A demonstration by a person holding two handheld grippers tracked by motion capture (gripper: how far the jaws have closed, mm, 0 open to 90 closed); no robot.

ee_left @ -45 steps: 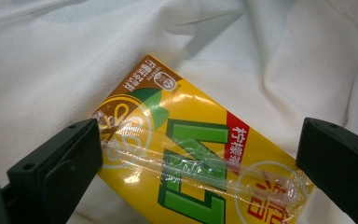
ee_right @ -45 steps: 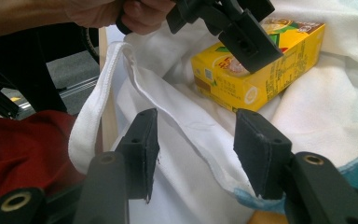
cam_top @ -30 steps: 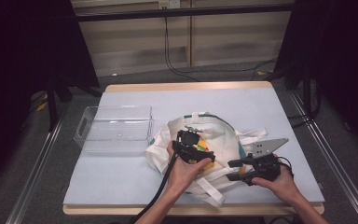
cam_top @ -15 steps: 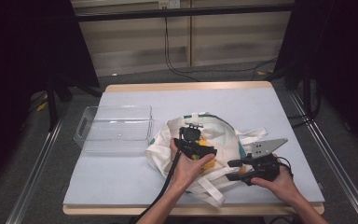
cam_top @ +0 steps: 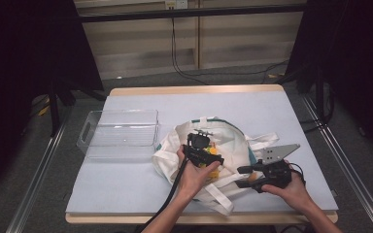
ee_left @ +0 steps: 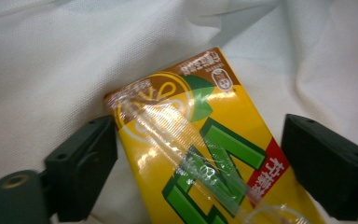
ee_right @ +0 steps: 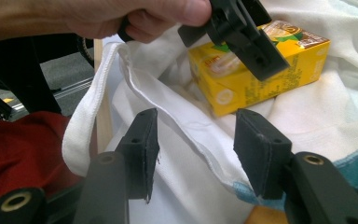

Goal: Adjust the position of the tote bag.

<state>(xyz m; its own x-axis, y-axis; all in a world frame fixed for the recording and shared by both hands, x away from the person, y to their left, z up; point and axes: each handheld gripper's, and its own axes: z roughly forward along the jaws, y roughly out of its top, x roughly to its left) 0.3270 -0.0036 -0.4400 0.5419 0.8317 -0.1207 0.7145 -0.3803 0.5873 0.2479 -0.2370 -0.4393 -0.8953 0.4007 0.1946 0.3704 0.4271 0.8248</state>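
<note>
The yellow drink carton (ee_left: 200, 154) lies on the white tote bag (cam_top: 233, 141) near the middle of the table (cam_top: 126, 184). The left gripper (ee_left: 205, 158) straddles it; its jaws have just been closing, the left pad at the carton's edge, the right pad apart. To the right, the right gripper (ee_right: 198, 149) holds its jaws apart around the bag's hem. A clear bin (cam_top: 119, 133) sits left.
</note>
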